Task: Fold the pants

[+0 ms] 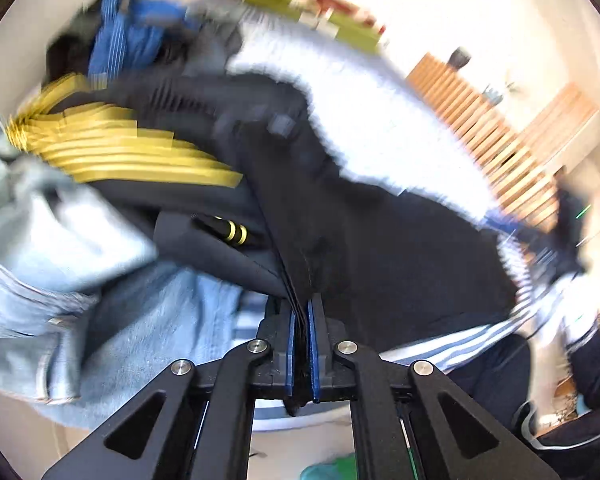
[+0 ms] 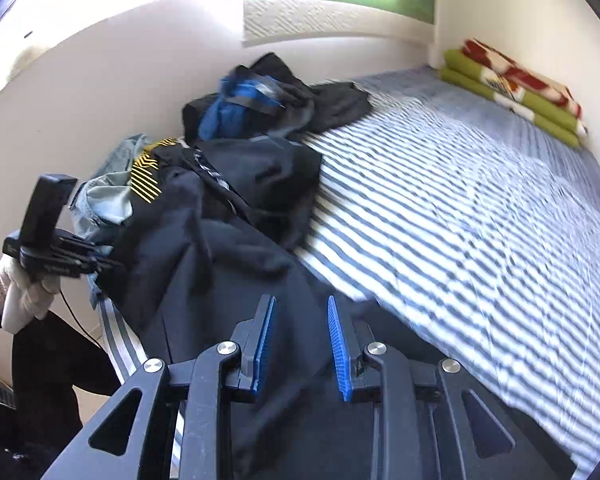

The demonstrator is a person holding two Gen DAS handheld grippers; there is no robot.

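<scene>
Starting out: left tool clamped on dark pants fabric, right tool open w/ nothing gripped. Pants crumpled on bed, no fold yet.

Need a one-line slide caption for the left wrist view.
Left claw shut on dark pants, lifted over a heap of clothes on the striped bed.

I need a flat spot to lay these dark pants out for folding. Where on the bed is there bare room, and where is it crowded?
The striped bedsheet lies bare between the clothes pile by the wall and the folded green blanket in the far corner. It is crowded along the wall: dark pants, a blue garment and light jeans overlap there.
</scene>
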